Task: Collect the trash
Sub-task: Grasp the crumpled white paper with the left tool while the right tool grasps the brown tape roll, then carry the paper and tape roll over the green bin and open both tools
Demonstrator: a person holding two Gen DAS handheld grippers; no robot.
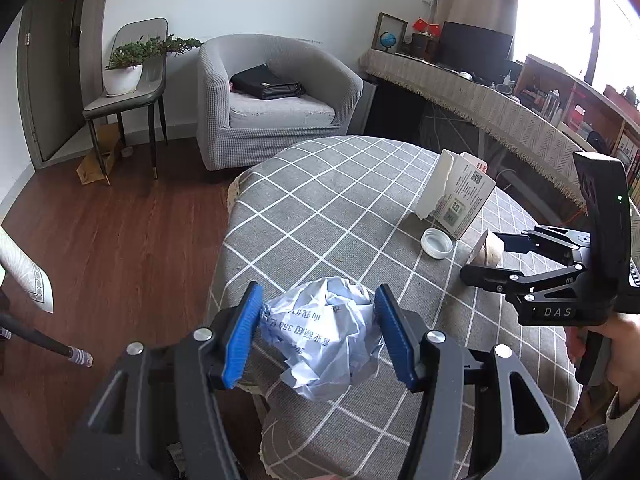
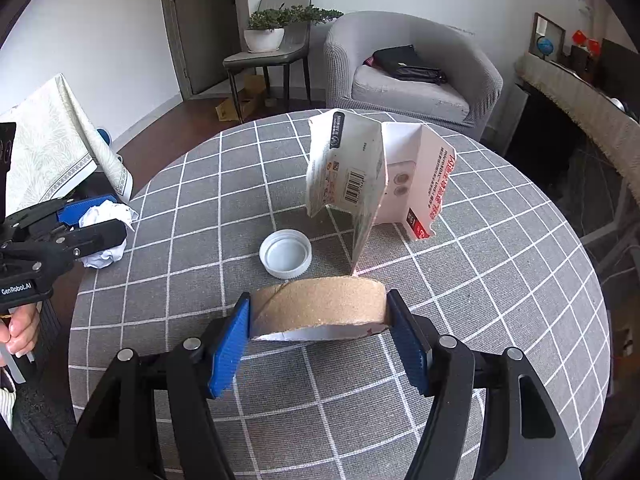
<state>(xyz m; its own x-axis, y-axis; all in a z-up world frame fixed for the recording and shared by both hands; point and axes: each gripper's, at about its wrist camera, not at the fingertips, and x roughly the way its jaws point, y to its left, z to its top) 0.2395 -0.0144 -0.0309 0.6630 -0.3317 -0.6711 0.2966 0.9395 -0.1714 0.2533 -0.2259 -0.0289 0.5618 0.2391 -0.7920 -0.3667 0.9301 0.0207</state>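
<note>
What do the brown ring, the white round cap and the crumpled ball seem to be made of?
Brown ring: likely cardboard, matte and fibrous, with a spiral seam and a torn white lining at its lower edge.
White cap: probably plastic, smooth, slightly glossy, with a ribbed rim.
Crumpled ball: thin printed paper, sharply creased, matte.

Both handheld tools share a build: the black two-finger left gripper (image 1: 320, 332) and black two-finger right gripper (image 2: 318, 344) carry ribbed blue pads (image 2: 228, 350), silver pivot screws, white lettering (partly hidden), one green light.

Checked table (image 2: 500, 264): cap (image 2: 285, 253), torn box (image 2: 372, 184).
</note>
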